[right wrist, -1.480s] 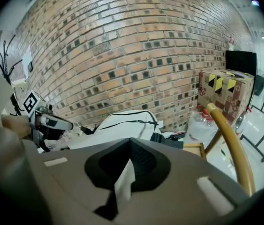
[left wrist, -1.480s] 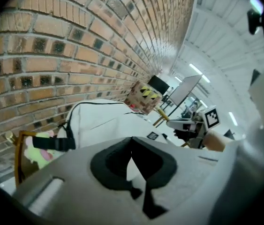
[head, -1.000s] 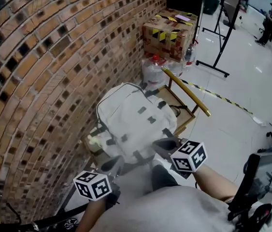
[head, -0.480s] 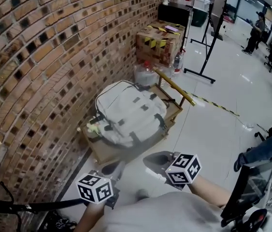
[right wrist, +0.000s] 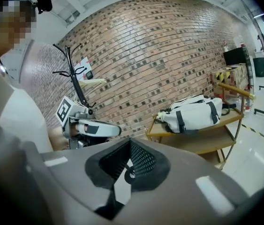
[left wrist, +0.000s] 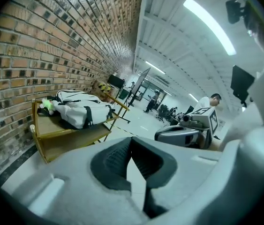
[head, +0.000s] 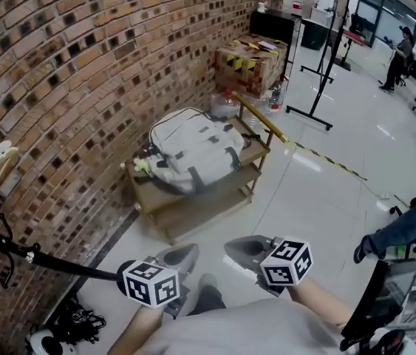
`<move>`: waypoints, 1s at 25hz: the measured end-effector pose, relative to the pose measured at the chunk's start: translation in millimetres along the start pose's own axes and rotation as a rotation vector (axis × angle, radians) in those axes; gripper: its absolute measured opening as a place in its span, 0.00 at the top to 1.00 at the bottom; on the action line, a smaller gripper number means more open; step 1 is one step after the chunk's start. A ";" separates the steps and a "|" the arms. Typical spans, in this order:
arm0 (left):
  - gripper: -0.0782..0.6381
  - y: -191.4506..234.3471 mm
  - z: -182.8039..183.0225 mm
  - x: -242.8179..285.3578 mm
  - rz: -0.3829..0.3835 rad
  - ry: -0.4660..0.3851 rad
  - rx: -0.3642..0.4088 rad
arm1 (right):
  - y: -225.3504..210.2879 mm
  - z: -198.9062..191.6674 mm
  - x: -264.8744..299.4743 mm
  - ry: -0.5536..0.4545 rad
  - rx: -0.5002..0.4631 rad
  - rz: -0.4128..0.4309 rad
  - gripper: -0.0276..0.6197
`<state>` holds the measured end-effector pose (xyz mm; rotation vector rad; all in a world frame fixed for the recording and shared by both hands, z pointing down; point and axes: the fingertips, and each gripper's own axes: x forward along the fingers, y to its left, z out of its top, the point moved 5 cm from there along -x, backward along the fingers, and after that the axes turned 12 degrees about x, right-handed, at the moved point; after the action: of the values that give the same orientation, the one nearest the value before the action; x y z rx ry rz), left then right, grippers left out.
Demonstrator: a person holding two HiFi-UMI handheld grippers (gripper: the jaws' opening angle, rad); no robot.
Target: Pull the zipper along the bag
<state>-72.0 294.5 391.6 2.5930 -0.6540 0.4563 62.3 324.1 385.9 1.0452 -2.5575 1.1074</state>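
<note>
head view: the bag (head: 193, 145) lies on the top shelf of a low wooden cart (head: 165, 198), upper middle of the frame, close against the brick wall (head: 82, 65). the left gripper (head: 188, 253) and right gripper (head: 233, 247) sit at the bottom of the frame, well apart from the bag, both clenched and empty. the main risk, as i judge it: nothing pins the bag, so a tug on the zipper could just drag the whole bag along the shelf unless one gripper steadies it. the bag is pale grey-white and padded, with dark straps across it. the zipper is too small to make out here.

left gripper view: the left gripper (left wrist: 131, 142) has its pads meeting at the tip, with nothing between them. the bag (left wrist: 82, 109) is at middle left, far off on the cart (left wrist: 71, 137), and the right gripper (left wrist: 181, 134) is at middle right. the bag looks soft and slumped. slack cloth could bunch under the slider and jam it.

right gripper view: the right gripper (right wrist: 130, 149) is clamped on nothing. the bag (right wrist: 195, 110) sits right of centre on the cart (right wrist: 197, 143), and the left gripper (right wrist: 94, 128) is at the left. i cannot tell where the pull tab lies, so the jaws may pinch a strap or cloth instead.
</note>
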 end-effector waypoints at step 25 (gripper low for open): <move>0.89 -139.4 -39.7 -72.4 0.028 -0.074 0.039 | 84.3 -81.4 -102.7 -0.039 -0.064 0.048 0.96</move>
<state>-69.6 451.5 351.4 2.6517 -0.7145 0.3871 73.1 476.2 354.0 1.0054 -2.6425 1.0186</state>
